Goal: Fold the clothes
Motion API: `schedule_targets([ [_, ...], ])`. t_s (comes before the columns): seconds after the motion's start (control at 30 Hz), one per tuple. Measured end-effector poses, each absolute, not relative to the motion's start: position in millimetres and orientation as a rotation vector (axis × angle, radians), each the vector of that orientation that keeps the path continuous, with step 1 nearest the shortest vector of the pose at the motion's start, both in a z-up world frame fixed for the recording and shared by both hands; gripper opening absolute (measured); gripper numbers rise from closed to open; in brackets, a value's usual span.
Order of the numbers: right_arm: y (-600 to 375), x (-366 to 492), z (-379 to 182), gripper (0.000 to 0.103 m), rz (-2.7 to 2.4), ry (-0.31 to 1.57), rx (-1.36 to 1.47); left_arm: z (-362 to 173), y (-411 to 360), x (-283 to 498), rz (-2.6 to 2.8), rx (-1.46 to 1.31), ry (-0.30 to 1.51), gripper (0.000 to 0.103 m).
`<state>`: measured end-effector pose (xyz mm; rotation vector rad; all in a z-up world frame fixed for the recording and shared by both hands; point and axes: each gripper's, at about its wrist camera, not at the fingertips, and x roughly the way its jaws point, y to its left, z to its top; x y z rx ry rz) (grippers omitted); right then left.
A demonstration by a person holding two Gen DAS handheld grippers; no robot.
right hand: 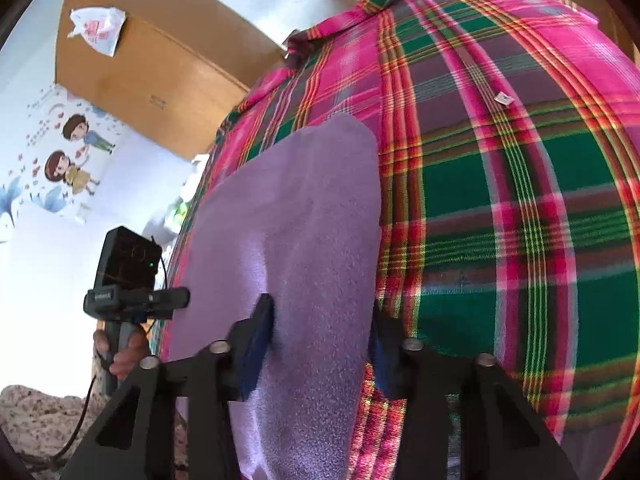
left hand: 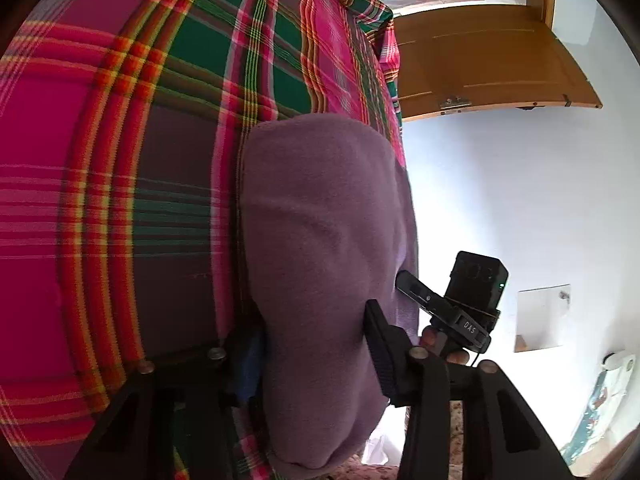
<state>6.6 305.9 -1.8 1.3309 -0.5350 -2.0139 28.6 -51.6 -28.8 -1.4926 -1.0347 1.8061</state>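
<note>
Gripping a lilac cloth (left hand: 320,240) from both sides, the left gripper (left hand: 316,352) had its jaws clamped on a bunched fold, the fabric bulging forward between the fingers and drooping below them. The right gripper (right hand: 320,340) held its jaws pressed into another fold of the same cloth (right hand: 296,240), which rose ahead of the fingertips to a rounded upper edge. Behind the cloth, just beyond both pairs of jaws, a pink and green plaid shirt (left hand: 140,140) filled most of each view, so little room lay ahead. Open space showed only outward: to the right of the left jaws, a white wall (left hand: 500,200) and wooden door (left hand: 480,64); to the left of the right jaws, a cardboard box (right hand: 152,64) and wall stickers (right hand: 68,152). Each view caught the opposite gripper's handle in a hand (right hand: 124,352).
</note>
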Motion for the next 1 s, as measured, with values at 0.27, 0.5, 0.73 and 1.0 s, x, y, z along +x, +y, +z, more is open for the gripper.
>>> schedule_targets([
  [0.27,303.9,21.0,11.1,0.025,-2.074,-0.522,1.306,-16.8,-52.4,36.4,1.848,-1.49,-0.943,0.041],
  [0.5,293.0,21.7,24.3,0.024,-2.062,-0.554,1.269,-1.1,-71.6,36.6,1.894,-1.436,-0.95,0.041],
  [0.73,260.9,4.7,37.5,0.025,-2.033,-0.562,1.239,7.2,-110.7,34.6,1.946,-1.4,-0.998,0.041],
  [1.0,212.7,-27.0,31.8,0.024,-1.982,-0.565,1.261,9.8,-154.3,21.7,2.03,-1.377,-1.066,0.041],
])
